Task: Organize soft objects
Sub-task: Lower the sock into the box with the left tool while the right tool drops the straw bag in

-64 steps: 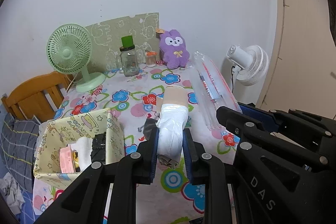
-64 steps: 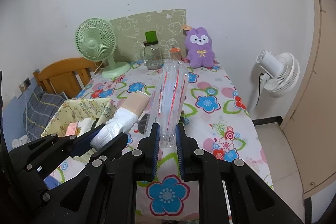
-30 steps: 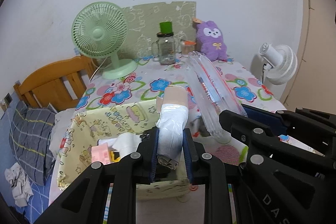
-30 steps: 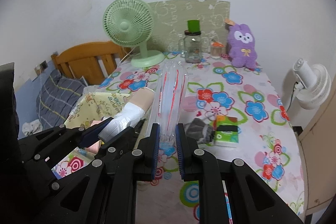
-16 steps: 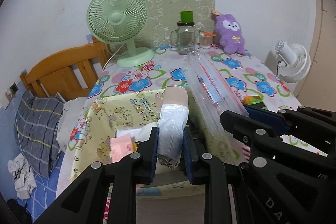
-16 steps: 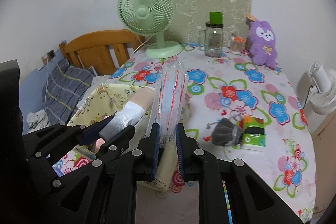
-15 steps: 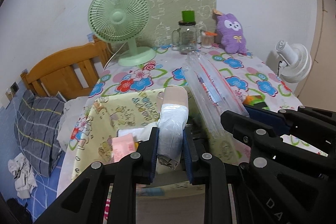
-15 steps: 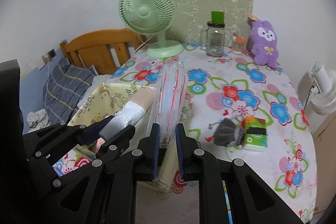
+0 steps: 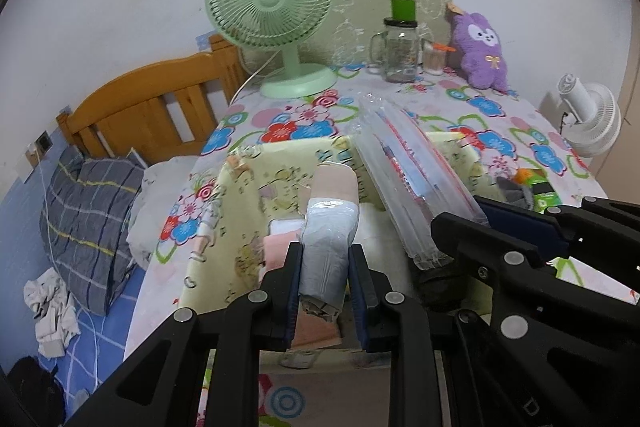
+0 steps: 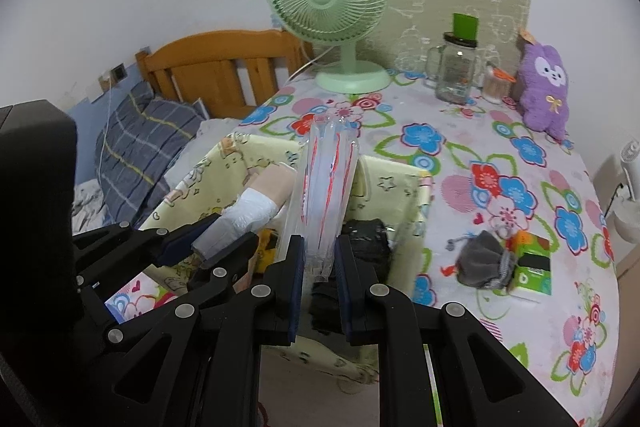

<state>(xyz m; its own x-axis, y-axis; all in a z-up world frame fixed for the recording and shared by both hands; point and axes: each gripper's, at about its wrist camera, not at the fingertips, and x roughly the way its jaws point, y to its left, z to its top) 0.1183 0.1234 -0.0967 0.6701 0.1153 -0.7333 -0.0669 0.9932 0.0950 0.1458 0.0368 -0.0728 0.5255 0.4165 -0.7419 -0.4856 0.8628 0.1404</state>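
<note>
While the left tongs (image 9: 325, 269) clench a beige soft roll wrapped in white plastic film (image 9: 329, 239), the right tongs (image 10: 319, 269) pinch the lower end of a long clear plastic sleeve with red stripes (image 10: 325, 183), and both bundles hang over the open pale-yellow cartoon-print fabric box (image 10: 416, 187) on the flower-patterned table (image 10: 500, 163). Inside the box lie a pink folded cloth (image 9: 276, 247) and a black bundle (image 10: 366, 231); to its right on the table sit a grey knitted pouch (image 10: 482, 259) touching a green packet (image 10: 534, 273), and a purple plush bunny (image 10: 546, 87) stands by the far wall.

Plastic-wrapped beige roll (image 9: 329, 227) and clear red-striped packet (image 10: 326, 187), both tilted above yellow fabric box (image 10: 404, 183)
</note>
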